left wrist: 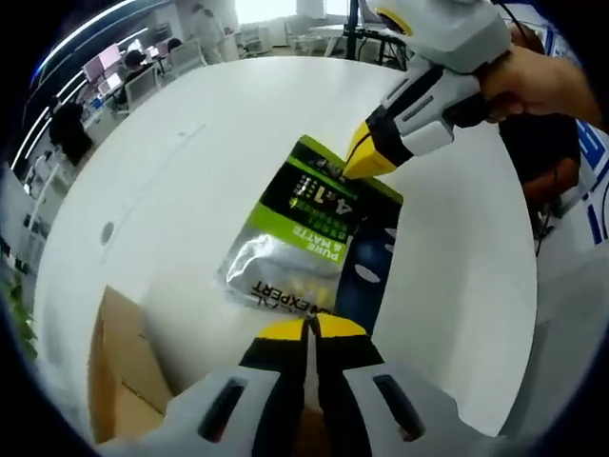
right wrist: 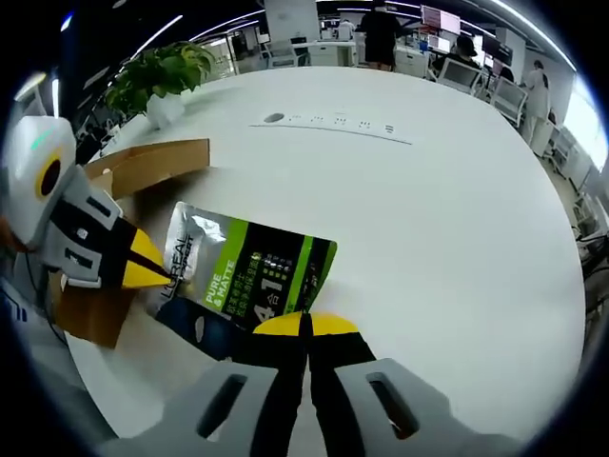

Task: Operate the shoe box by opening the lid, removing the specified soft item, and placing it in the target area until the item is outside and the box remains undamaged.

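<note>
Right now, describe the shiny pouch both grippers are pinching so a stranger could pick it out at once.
On the big round white table, just beside the open brown cardboard shoe box, lies a flat glossy pouch, pinched at opposite ends by the left gripper and the right gripper. Its silver, lime-green and black printed panels set it apart from the plain box.

Large round white table (right wrist: pixel 457 209) with a grey inset power strip (right wrist: pixel 328 124). Leafy green potted plant (right wrist: pixel 162 76) at its far edge. Beyond, open office desks with monitors (right wrist: pixel 457 43).
</note>
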### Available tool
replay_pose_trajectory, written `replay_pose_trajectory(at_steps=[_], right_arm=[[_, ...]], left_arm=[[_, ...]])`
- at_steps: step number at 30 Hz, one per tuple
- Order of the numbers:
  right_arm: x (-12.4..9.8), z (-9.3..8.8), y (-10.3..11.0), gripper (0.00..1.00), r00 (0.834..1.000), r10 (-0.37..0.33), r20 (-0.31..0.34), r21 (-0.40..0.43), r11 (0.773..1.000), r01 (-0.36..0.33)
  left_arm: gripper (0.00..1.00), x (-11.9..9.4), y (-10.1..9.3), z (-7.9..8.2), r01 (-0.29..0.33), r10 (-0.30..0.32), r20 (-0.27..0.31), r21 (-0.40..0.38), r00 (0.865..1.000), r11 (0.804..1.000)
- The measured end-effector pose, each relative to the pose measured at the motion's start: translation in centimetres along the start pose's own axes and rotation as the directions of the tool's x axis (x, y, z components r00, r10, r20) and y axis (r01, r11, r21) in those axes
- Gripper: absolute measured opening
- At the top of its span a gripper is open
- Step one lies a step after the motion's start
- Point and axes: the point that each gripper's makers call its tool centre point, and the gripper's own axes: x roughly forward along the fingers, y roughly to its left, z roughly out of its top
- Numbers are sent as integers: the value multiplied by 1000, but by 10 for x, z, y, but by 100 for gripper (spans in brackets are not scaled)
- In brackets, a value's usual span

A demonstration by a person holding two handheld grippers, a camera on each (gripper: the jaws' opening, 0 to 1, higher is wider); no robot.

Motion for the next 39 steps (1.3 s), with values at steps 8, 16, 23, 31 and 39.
replay_pose_trajectory(at_steps=[8, 16, 23, 31, 39], right_arm=[[6, -7, -1, 0, 1000, 6, -5, 15, 1000, -6], [9, -9, -3, 0, 1000, 4, -6, 22, 1000, -4], [12, -12, -6, 2, 1000, -7, -11, -11, 1000, 7], [11, -15, -6, 8, 1000, -21, -17, -53, 998, 20], [6, -10, -3, 14, 1000, -24, -2, -77, 997, 24]], left_arm=[[0, 6, 0, -4, 0, 0, -24, 34, 1000, 999], [0, 7, 4, -3, -5, 6, -27, 44, 1000, 999], [2, 7, 5, -5, -13, 15, -40, 58, 999, 998], [5, -2, 7, -4, -32, 35, -44, 57, 998, 998], [9, -16, 3, 4, -19, 19, -6, 26, 1000, 999]])
